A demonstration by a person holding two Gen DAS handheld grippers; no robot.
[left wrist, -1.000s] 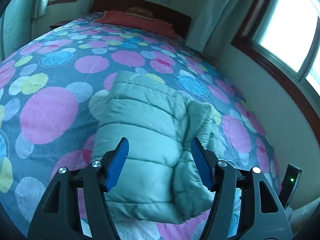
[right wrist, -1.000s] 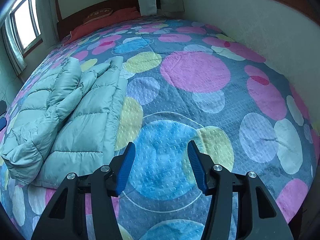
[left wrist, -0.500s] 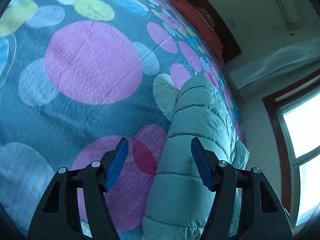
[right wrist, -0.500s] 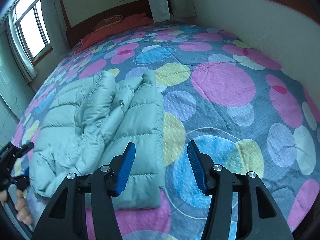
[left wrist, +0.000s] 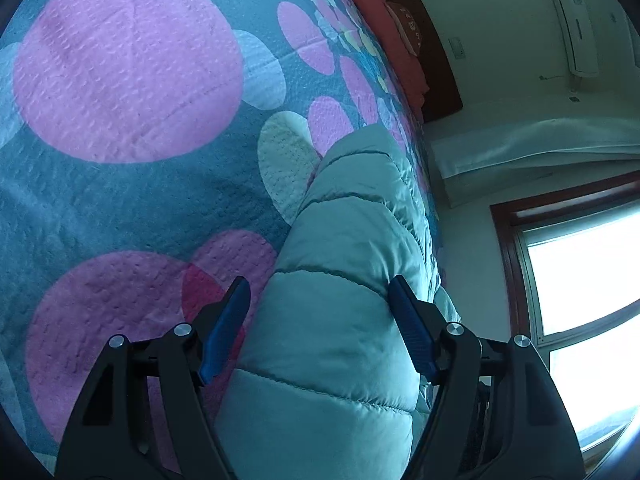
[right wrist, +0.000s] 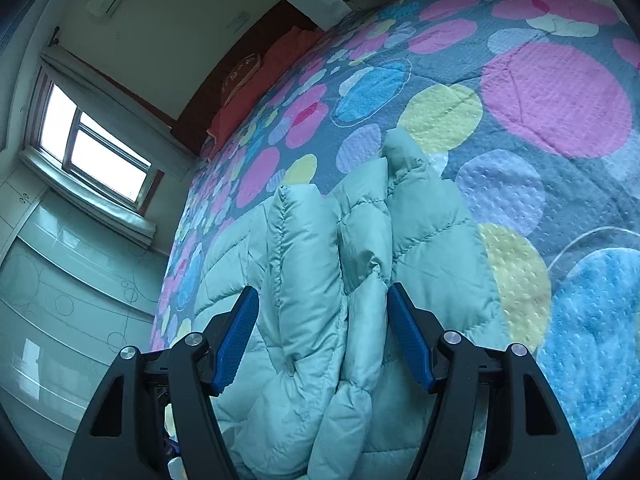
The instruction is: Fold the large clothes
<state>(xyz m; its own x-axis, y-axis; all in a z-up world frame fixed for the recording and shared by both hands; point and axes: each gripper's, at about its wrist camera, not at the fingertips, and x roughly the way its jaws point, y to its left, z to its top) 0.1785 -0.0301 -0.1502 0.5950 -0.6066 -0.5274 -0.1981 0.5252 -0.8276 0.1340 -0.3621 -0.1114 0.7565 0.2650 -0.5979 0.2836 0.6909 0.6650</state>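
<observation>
Right wrist view: the pale green puffer jacket [right wrist: 360, 280] lay partly folded on the bed's spotted quilt [right wrist: 560, 100], near its foot edge, with the right tongs [right wrist: 322, 336] spread wide around a bunched sleeve and gripping nothing. The left tongs [left wrist: 320, 328] likewise stood released astride the jacket's padded fold. The slick, springy padding seemed likely to slide free or puff open if pinched shallowly.
</observation>
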